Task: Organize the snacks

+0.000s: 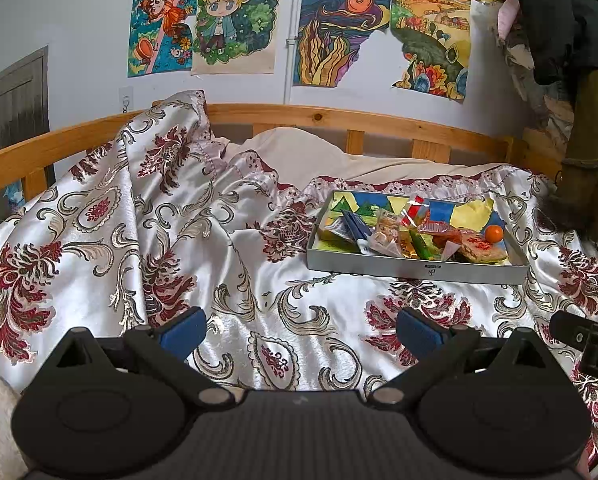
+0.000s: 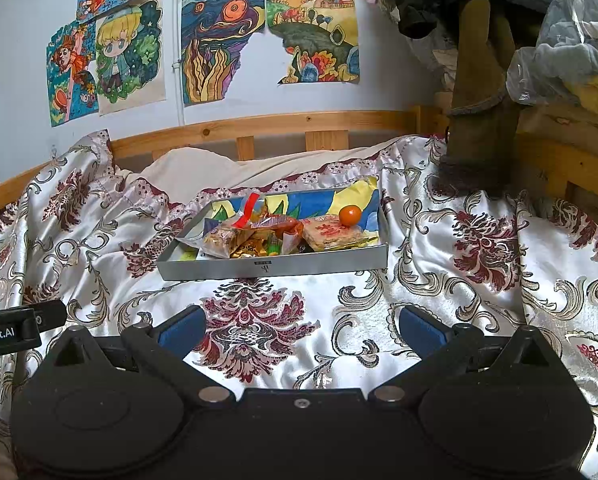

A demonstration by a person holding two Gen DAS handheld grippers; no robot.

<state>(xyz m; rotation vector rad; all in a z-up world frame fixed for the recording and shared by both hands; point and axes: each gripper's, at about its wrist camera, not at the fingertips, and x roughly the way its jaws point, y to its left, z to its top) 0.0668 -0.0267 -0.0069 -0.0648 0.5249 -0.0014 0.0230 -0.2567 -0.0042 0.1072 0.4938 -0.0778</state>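
A shallow grey box (image 1: 415, 270) lined with a coloured drawing lies on the bed and holds several wrapped snacks (image 1: 387, 234) and a small orange fruit (image 1: 494, 233). It also shows in the right wrist view (image 2: 273, 268), with the snacks (image 2: 259, 236) and the fruit (image 2: 350, 215). My left gripper (image 1: 301, 330) is open and empty above the bedspread, in front and to the left of the box. My right gripper (image 2: 299, 328) is open and empty, a short way in front of the box. Neither touches anything.
A white satin bedspread (image 1: 227, 240) with red and gold flowers covers the bed. A wooden rail (image 1: 299, 114) runs behind it below a wall of drawings. Clothes and a brown boot (image 2: 479, 92) hang at the right. The right gripper's body (image 1: 587, 340) shows at the left wrist view's edge.
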